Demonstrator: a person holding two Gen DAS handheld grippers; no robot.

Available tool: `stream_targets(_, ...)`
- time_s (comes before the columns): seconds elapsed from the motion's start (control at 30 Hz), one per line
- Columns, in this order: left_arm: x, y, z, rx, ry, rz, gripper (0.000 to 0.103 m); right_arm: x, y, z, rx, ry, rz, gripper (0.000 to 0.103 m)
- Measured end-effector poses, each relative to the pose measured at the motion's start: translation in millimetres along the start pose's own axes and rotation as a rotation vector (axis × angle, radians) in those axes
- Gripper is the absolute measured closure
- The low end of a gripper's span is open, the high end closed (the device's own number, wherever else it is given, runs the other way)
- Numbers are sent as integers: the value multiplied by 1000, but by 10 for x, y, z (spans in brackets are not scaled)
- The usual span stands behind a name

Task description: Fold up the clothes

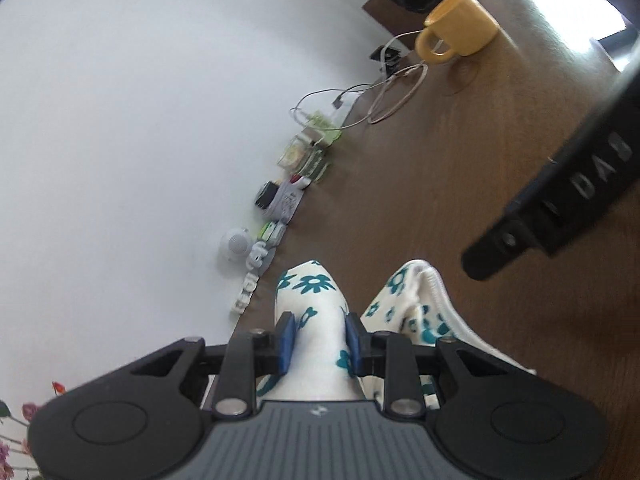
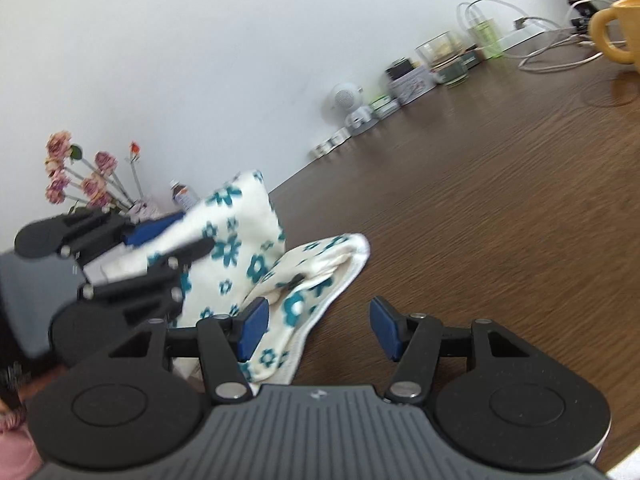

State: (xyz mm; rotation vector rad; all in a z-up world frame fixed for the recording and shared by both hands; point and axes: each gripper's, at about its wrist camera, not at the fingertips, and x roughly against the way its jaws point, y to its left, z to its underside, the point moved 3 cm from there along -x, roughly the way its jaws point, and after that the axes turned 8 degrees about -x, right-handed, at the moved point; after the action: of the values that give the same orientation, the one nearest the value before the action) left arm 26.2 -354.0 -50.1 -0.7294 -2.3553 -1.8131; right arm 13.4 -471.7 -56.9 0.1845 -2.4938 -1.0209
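While left gripper (image 1: 319,342) pinches a raised fold of the floral cloth (image 2: 256,256), right gripper (image 2: 318,330) sits spread and empty just beside the cloth; yellow mug (image 1: 460,28) well beyond the cloth.

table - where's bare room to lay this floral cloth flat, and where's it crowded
Free: the wide brown table between the floral cloth and the yellow mug, ahead of the open right gripper. Crowded: the wall edge, lined with jars, a white cable and flowers. The left gripper grips the cloth.
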Motion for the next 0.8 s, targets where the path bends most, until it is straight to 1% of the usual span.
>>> stream_targets(0.13,7,-282,-116,-35,-33,68,79,141,-146,-81,-24,-46,30,45)
stream_targets(0.23,-16,-387,-138,-27,-42,113,82,196,-229,-108,-35,-61,49,45)
stream_targets(0.27,-15,-395,-134,-14,-46,128,82,203,-249,-114,-37,-63,55,45)
stream_targets(0.3,-14,-399,-128,2,-50,144,79,207,-268,-121,-40,-65,61,45)
stream_targets(0.37,54,-305,-100,67,-67,162,78,204,-291,-139,-42,-68,72,45)
stream_targets(0.4,120,-207,-64,115,-84,169,77,201,-294,-146,-40,-69,78,45)
stream_targets(0.47,258,18,30,223,-116,184,69,193,-289,-152,-35,-71,87,45)
stream_targets(0.53,383,313,195,367,-141,205,55,174,-262,-153,-32,-71,90,45)
stream_targets(0.6,400,547,367,490,-146,242,46,145,-207,-146,-30,-69,80,45)
stream_targets(0.63,384,644,447,540,-142,263,44,122,-169,-143,-30,-67,69,45)
stream_targets(0.7,320,695,558,588,-122,291,44,47,-59,-141,-34,-63,41,45)
stream_targets(0.8,234,590,637,594,-117,344,44,-115,141,-142,-39,-59,12,45)
